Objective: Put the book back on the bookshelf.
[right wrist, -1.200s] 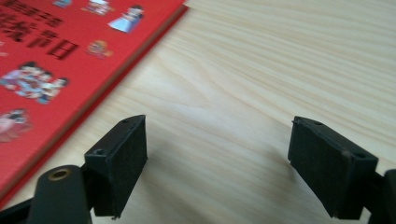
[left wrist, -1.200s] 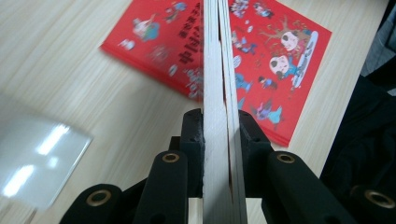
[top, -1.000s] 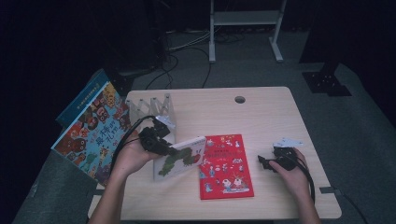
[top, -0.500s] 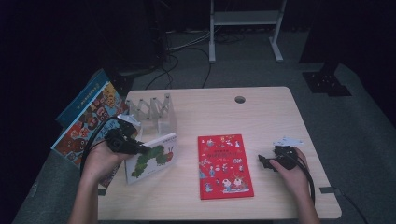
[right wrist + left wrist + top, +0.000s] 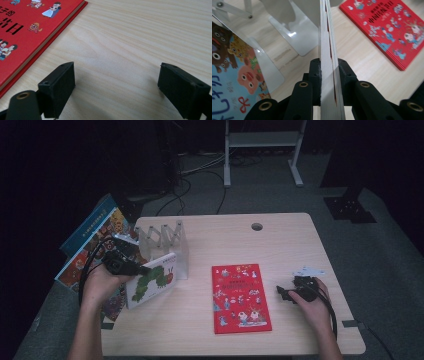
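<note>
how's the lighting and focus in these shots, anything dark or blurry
High view: table lit, surroundings nearly black. Left gripper view: caterpillar book edge soft close to the lens, glare on the clear rack. Right gripper view: red book sharp, jaws cast faint shadows.

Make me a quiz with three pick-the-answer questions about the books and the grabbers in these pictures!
1. Where does the red book lie?
A. flat on the table
B. in the clear rack
C. on the floor

2. What colour is the caterpillar on the white book?
A. blue
B. green
C. yellow

3. What is the right gripper doing?
A. pinching the red book
B. squeezing a pen
C. open with nothing in it

Answers:
1 A: it lies cover up on the table.
2 B: its body is green.
3 C: its jaws stand apart over bare wood, while the left gripper clamps the white book.
</note>
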A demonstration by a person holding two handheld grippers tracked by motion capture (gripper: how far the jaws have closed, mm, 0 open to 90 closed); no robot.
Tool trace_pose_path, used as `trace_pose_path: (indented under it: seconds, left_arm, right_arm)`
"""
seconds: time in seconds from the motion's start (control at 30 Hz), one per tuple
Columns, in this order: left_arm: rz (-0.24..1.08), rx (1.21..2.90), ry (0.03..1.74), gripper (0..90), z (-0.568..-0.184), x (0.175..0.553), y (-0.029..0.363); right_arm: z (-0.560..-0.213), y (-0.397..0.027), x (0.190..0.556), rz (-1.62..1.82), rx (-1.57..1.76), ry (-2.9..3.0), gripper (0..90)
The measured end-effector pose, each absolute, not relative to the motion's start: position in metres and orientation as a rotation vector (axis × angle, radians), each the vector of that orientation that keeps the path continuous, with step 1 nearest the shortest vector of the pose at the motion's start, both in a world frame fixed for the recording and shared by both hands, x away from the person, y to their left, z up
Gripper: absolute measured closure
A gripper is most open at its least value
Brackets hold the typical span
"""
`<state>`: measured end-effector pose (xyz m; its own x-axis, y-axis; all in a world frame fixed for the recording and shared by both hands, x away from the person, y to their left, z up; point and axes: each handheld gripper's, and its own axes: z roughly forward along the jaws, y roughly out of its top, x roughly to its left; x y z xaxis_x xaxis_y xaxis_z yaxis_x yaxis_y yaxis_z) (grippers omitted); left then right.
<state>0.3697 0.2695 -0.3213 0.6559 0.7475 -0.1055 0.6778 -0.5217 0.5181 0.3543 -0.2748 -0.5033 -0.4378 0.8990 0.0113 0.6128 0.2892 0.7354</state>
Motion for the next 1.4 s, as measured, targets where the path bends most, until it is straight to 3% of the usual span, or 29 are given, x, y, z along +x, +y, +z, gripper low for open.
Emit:
trace_pose_path:
  seconds: [0.6, 1.4]
  left_arm:
    - [0.307, 2.226, 1.190, 75.9, -0.344, 0.424, 0.238]
    - [0.276, 2.272, 1.229, 75.4, -0.366, 0.429, 0.236]
  right_arm:
    - [-0.503, -0.275, 0.355, 0.954, 1.355, 2.159, 13.3]
    - [-0.503, -0.275, 0.355, 0.953, 1.357, 2.158, 13.4]
